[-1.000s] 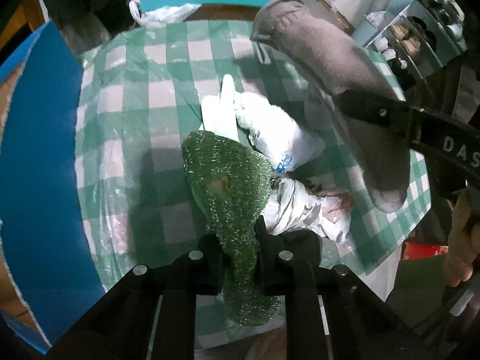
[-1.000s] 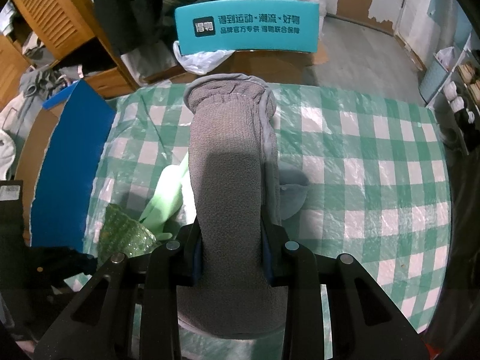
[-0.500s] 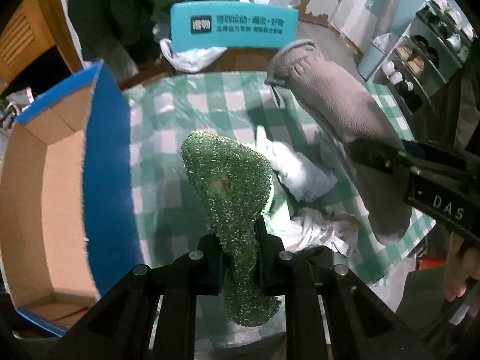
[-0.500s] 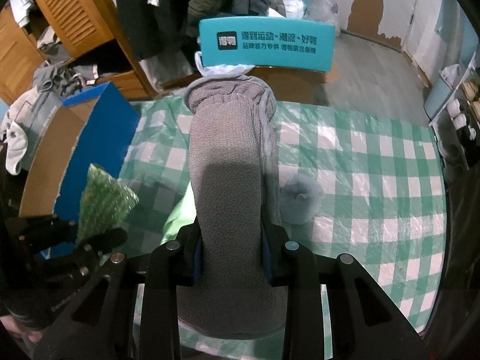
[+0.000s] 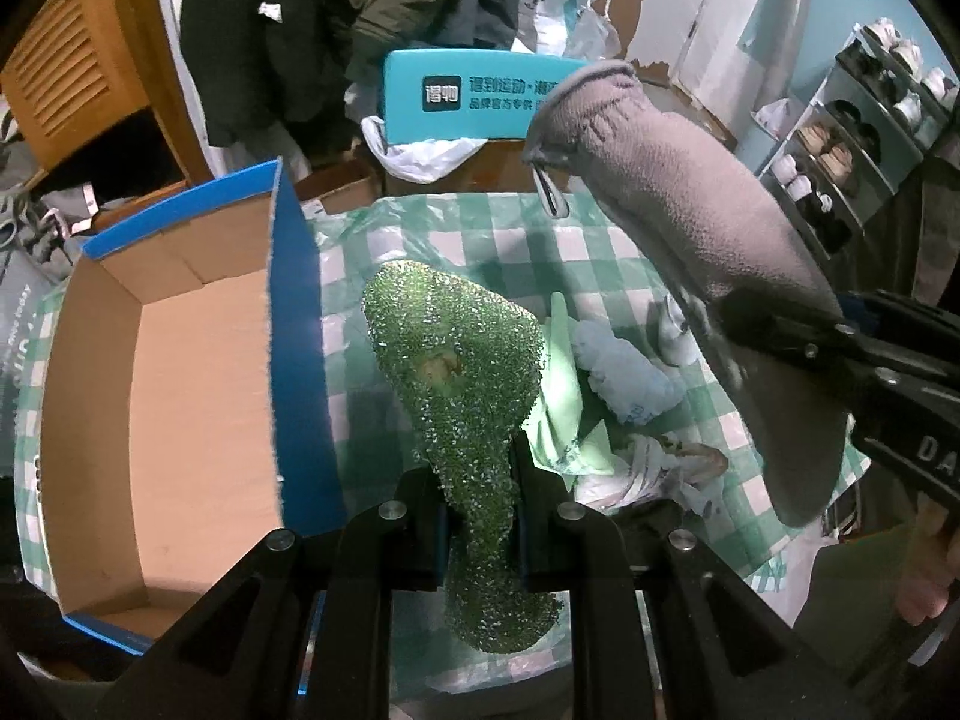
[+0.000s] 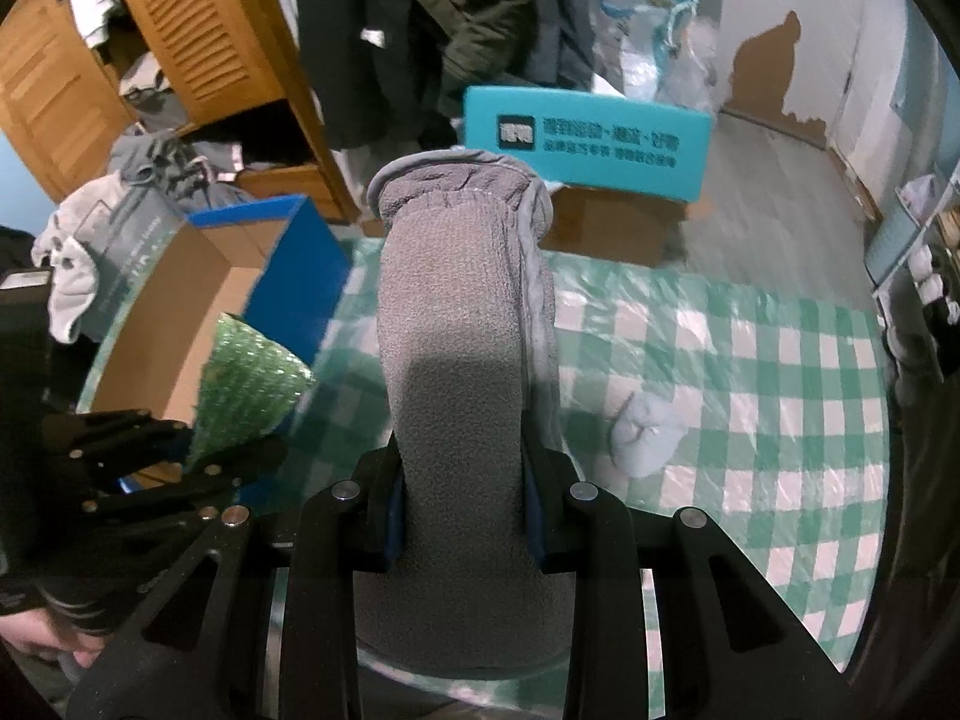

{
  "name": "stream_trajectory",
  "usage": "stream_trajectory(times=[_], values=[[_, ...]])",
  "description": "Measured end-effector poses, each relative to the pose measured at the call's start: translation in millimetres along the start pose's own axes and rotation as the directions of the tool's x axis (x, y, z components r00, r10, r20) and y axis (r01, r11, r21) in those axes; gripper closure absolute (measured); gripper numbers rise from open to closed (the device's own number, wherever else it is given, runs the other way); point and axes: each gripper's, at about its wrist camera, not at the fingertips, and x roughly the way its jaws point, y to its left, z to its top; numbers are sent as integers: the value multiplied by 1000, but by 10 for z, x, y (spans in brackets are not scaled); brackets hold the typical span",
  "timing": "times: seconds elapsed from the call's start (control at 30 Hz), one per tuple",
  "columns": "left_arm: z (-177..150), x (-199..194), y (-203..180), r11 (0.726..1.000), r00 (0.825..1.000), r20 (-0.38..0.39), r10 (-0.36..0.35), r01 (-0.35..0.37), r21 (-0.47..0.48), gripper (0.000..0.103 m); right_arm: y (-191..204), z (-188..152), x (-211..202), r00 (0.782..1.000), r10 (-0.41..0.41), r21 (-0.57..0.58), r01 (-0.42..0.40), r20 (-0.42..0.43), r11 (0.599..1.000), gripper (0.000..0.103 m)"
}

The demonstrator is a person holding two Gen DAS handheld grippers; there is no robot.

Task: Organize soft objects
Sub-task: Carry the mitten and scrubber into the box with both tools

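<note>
We hold a green sock (image 5: pixel 465 396) pinched in the left gripper (image 5: pixel 478 510) and a grey sock (image 6: pixel 459 360) clamped in the right gripper (image 6: pixel 465 516), both lifted clear of the tabletop (image 6: pixel 750 360), probably so they can go into the box (image 5: pixel 150 396) at its left edge. More soft items (image 5: pixel 624 372) lie mid-tabletop on a green checked cloth. Behind stand a teal box (image 6: pixel 588 141), hanging coats and a wooden wardrobe.

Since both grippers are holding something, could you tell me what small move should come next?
Probably carry the green sock, clamped in the left gripper, sideways over the open cardboard box beside it; the box looks empty and the sock hangs clear of the table.
</note>
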Motion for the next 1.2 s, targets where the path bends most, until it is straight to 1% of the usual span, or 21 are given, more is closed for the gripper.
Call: stream_trajectory(times=[0.23, 0.5, 0.8, 1.2], values=[[-14, -188, 169, 1000, 999, 38, 21, -20, -21, 87, 264, 89, -144, 999, 39, -37, -37, 35, 999, 73], [-29, -374, 371, 998, 996, 78, 41, -37, -46, 87, 570, 203, -175, 997, 71, -81, -67, 44, 995, 73], [-85, -504, 668, 995, 992, 107, 71, -62, -85, 87, 886, 301, -87, 995, 90, -120, -85, 34, 989, 73], [-227, -549, 1126, 982, 989, 104, 105, -86, -169, 87, 1342, 433, 95, 994, 111, -174, -108, 7, 979, 73]])
